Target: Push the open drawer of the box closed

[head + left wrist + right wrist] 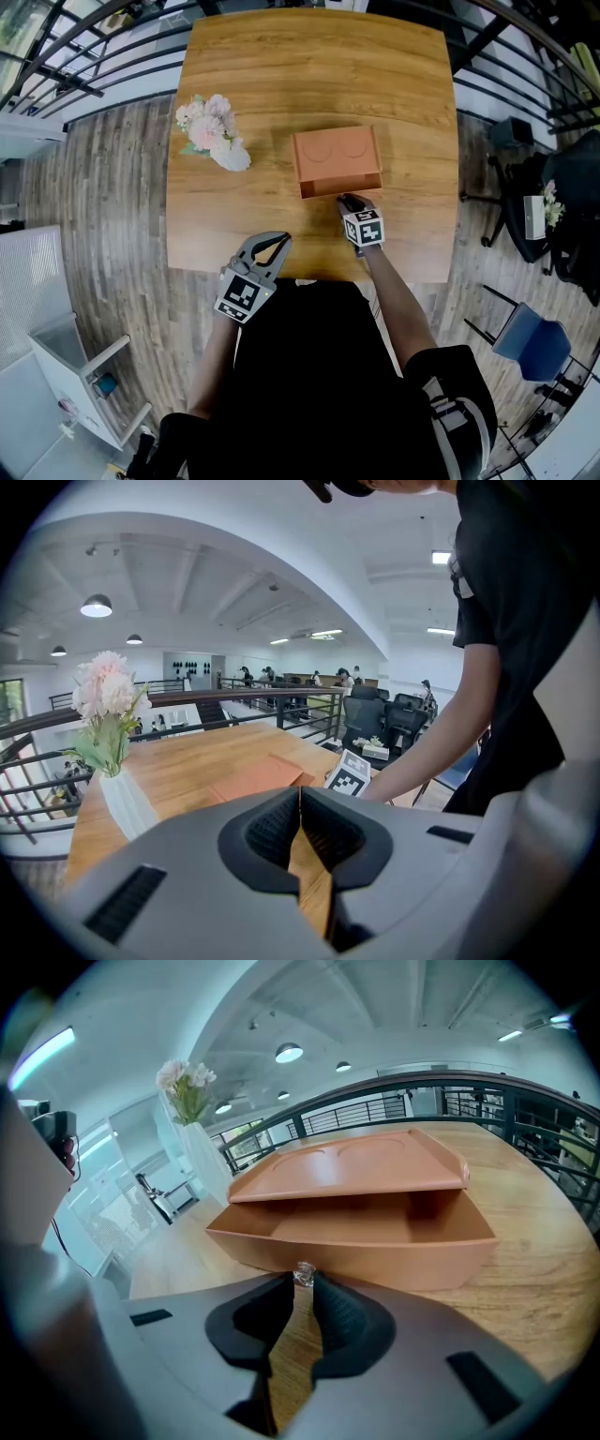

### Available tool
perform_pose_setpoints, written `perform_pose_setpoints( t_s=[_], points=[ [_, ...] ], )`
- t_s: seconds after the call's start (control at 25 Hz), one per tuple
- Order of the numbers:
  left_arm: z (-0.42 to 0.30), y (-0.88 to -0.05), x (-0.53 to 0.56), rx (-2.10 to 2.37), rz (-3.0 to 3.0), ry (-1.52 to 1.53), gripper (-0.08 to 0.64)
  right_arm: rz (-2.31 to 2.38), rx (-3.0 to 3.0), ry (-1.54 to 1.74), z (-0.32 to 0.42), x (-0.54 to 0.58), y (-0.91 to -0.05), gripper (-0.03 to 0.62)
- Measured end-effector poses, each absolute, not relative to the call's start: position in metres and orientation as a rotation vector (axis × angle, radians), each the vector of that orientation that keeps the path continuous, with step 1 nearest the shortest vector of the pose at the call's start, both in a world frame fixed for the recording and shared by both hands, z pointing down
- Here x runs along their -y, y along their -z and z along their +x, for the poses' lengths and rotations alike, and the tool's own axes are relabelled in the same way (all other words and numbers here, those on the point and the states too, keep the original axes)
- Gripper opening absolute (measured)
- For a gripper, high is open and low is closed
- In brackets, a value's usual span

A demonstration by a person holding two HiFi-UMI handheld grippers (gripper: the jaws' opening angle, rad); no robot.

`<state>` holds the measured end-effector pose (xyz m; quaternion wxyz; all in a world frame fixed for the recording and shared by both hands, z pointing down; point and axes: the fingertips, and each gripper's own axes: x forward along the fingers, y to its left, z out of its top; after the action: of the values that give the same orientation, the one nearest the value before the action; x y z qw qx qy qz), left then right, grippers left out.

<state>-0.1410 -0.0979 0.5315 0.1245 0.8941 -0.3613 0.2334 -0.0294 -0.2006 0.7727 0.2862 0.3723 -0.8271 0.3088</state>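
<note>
An orange box stands mid-table, its drawer pulled out a little toward me. In the right gripper view the drawer gapes below the box's top, and a small clear knob on its front sits pinched between the tips of my right gripper. The head view shows that right gripper touching the drawer front. My left gripper hovers near the table's front edge, left of the box and apart from it. Its jaws are shut with nothing between them.
A white vase of pink flowers stands left of the box on the wooden table. A black railing runs behind the table. Chairs stand on the floor to the right, a white cabinet at lower left.
</note>
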Motion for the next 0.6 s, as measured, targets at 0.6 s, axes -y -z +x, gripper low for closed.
perform_pose_setpoints(
  t_s=[0.6],
  points=[
    [-0.152,-0.533,0.100,1.052,2.599,-0.685,0.025,1.006,2.210,-0.814,-0.037,0.220,-0.770,0.080]
  ],
)
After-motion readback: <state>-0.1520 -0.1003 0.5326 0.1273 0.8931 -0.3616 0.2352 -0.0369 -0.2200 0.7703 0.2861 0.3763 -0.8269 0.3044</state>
